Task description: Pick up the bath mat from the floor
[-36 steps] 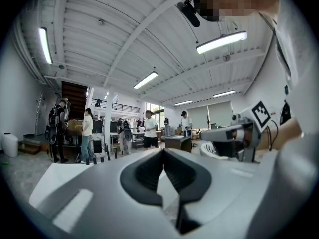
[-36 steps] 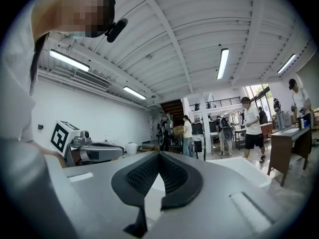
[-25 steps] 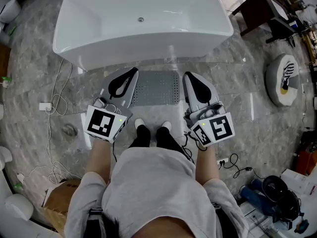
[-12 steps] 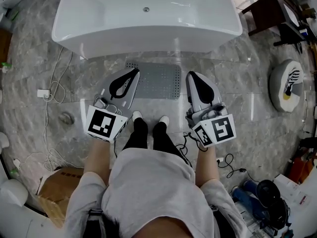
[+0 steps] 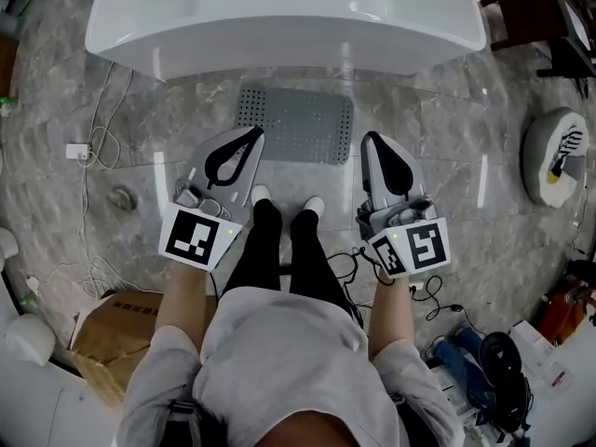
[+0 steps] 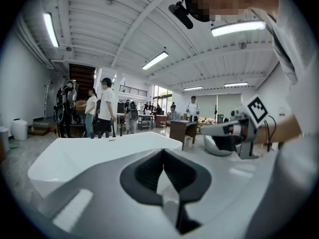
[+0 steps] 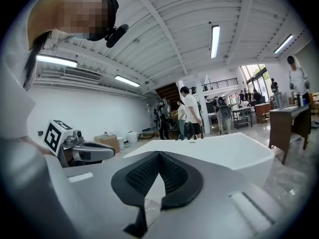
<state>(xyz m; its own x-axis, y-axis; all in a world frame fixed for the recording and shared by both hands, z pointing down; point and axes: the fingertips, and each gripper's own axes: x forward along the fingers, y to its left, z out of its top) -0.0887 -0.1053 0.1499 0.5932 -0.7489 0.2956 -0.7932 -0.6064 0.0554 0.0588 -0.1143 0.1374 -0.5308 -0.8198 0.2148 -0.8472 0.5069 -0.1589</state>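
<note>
The person is standing and holding both grippers out in front at either side of the legs, forearms reaching forward and marker cubes sitting nearest the body. The left gripper (image 5: pixel 252 134) is pointing ahead and angling slightly inward, and the right gripper (image 5: pixel 372 138) is pointing ahead in much the same way, the two lying well apart and roughly level with each other. Both gripper views are showing the jaws pressed together at the tips with nothing between them, looking out over the white tub (image 5: pixel 279 21) rather than down. The mat (image 5: pixel 298 124) is lying flat on the grey marbled floor (image 5: pixel 447 147), just in front of the tub and ahead of the person's feet (image 5: pixel 262 195). It is grey and rectangular with rounded corners, and rows of small dots are covering its surface. In the head view the left gripper's tip is overlapping the mat's near left corner, while the right tip is sitting just beside its right edge.
</note>
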